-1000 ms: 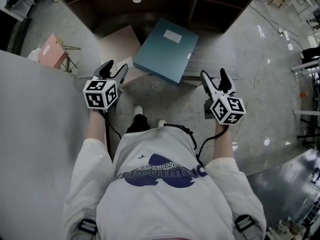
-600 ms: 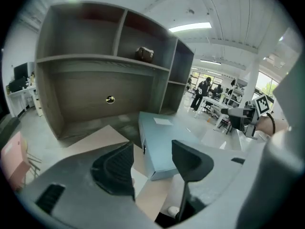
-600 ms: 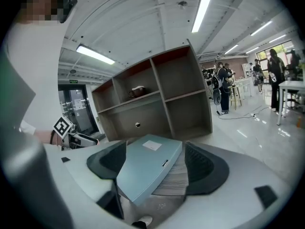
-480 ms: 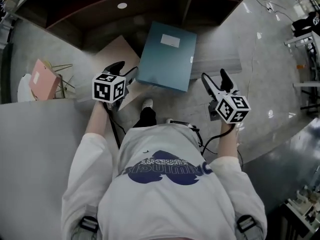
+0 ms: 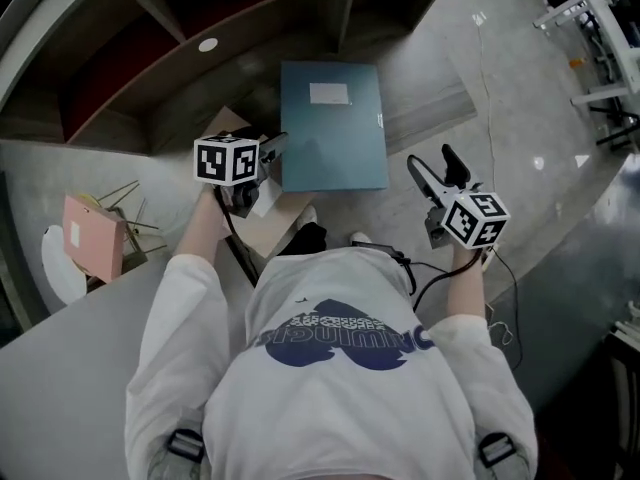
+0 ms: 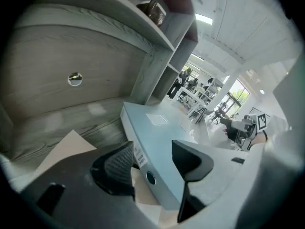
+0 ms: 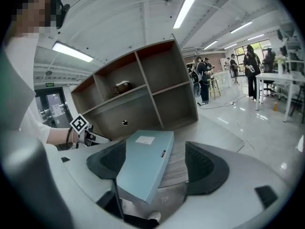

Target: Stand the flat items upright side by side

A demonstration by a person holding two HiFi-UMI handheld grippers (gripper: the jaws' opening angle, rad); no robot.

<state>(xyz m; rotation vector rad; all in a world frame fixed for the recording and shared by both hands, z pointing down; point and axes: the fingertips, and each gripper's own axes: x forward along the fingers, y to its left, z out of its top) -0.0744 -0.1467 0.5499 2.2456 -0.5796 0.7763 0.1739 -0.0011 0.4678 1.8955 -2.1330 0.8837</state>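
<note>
Head view: teal box file (image 5: pixel 333 123) lies flat before the shelf (image 5: pixel 150 78), its near corner between the left gripper's (image 5: pixel 268 151) parted jaws, unpinched; right gripper (image 5: pixel 432 173) gapes empty. Stiff and likely weighty, it wants gripping across the spine

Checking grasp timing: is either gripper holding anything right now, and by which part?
Nothing is held. The left gripper has open jaws around one corner of the teal box file, unclamped; the right gripper is open and empty.
</note>
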